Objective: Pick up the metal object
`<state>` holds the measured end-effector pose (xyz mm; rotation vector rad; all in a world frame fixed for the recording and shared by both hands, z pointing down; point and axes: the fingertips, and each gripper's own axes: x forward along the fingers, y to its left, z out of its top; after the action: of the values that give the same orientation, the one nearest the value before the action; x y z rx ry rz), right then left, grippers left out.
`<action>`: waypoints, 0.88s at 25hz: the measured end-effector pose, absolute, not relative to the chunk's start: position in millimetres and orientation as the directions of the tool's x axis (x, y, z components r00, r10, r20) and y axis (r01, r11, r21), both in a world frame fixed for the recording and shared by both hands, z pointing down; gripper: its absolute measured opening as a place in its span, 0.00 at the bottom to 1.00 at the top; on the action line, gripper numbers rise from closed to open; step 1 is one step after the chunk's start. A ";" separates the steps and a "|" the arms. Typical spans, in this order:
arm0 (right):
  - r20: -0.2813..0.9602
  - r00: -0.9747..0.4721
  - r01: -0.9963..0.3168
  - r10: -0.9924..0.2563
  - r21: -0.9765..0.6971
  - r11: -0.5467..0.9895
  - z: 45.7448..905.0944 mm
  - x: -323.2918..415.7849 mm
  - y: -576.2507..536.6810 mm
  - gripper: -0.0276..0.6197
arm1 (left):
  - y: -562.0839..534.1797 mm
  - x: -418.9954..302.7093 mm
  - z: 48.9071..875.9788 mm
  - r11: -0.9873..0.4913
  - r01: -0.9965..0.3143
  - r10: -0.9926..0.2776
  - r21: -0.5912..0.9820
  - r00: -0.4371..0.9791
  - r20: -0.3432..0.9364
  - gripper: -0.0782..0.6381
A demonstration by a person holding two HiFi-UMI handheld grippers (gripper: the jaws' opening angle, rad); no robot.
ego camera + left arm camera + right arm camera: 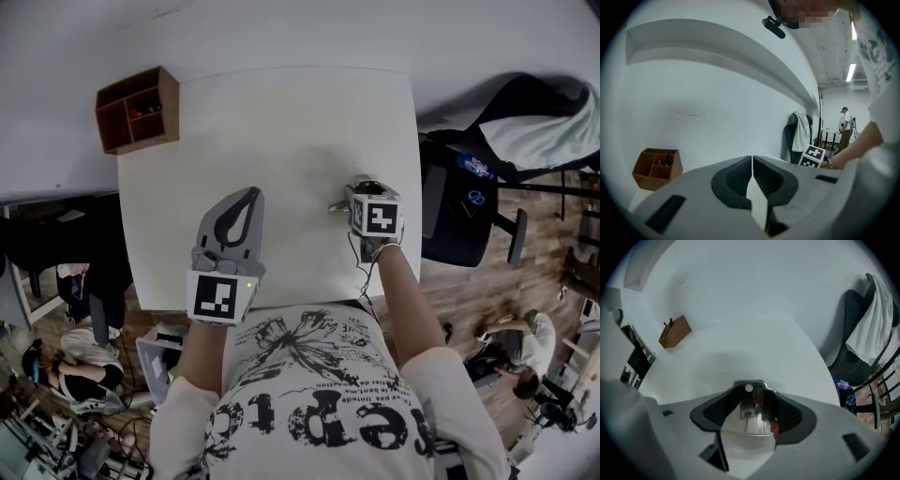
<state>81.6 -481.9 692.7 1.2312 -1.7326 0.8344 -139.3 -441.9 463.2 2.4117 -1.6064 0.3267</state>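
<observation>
A shiny metal object (pixel 756 409) with a small hole near its top stands between the wide-apart jaws of my right gripper (pixel 752 416); I see no pad pressing on it. In the head view the right gripper (pixel 362 189) points down at the white table (pixel 281 122) near its right side, and a bit of the metal object (pixel 338 204) pokes out at its left. My left gripper (pixel 249 197) hovers over the table's front left part. Its jaws (pixel 752 161) are shut with nothing between them.
A brown wooden organizer box (pixel 138 110) with small items sits on the table's far left corner. A dark office chair (pixel 469 211) with a pale garment over it stands just off the table's right edge. People and clutter are on the floor around.
</observation>
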 end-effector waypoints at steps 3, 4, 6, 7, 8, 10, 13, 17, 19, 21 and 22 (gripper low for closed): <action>0.901 -0.171 -0.954 -0.400 -0.049 0.297 691.9 81.9 -482.5 0.49 | -443.6 -141.0 462.2 -0.375 -0.925 -0.874 0.064 0.375 0.308 0.13; 0.900 -0.171 -0.954 -0.400 -0.050 0.296 691.8 81.8 -482.2 0.49 | -443.7 -142.1 461.8 -0.373 -0.926 -0.875 0.064 0.373 0.308 0.13; 0.901 -0.172 -0.953 -0.399 -0.050 0.298 691.6 81.4 -482.1 0.48 | -443.0 -144.5 459.8 -0.368 -0.928 -0.878 0.061 0.369 0.306 0.13; 0.901 -0.173 -0.952 -0.398 -0.050 0.302 691.4 81.3 -481.9 0.48 | -442.1 -145.4 457.8 -0.367 -0.928 -0.880 0.060 0.367 0.302 0.13; 0.902 -0.176 -0.950 -0.395 -0.050 0.309 691.3 81.4 -480.9 0.48 | -440.8 -146.3 455.5 -0.366 -0.929 -0.882 0.058 0.366 0.297 0.13; 0.903 -0.186 -0.942 -0.386 -0.052 0.331 690.1 80.9 -478.0 0.48 | -438.1 -148.9 451.0 -0.365 -0.930 -0.885 0.051 0.363 0.291 0.13; 0.882 -0.217 -0.934 -0.419 -0.062 0.353 673.6 76.8 -479.2 0.48 | -436.6 -152.7 441.8 -0.357 -0.934 -0.901 0.037 0.354 0.251 0.13; 0.810 -0.287 -0.919 -0.512 -0.083 0.385 628.9 63.6 -482.7 0.48 | -432.5 -152.2 425.8 -0.353 -0.936 -0.912 0.013 0.347 0.220 0.13; 0.764 -0.321 -0.911 -0.559 -0.087 0.403 603.1 56.0 -484.4 0.48 | -430.8 -153.6 414.7 -0.344 -0.939 -0.924 -0.008 0.337 0.182 0.13; 0.713 -0.351 -0.902 -0.607 -0.085 0.423 575.7 48.9 -483.3 0.48 | -426.2 -155.1 404.3 -0.337 -0.941 -0.931 -0.024 0.330 0.155 0.13; 0.682 -0.367 -0.898 -0.632 -0.081 0.433 561.0 45.1 -482.9 0.48 | -424.3 -156.5 399.3 -0.333 -0.942 -0.935 -0.034 0.325 0.138 0.13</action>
<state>45.1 -482.9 561.0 1.2832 -2.1184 0.6066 -156.5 -424.3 399.3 2.5147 -1.7833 0.2050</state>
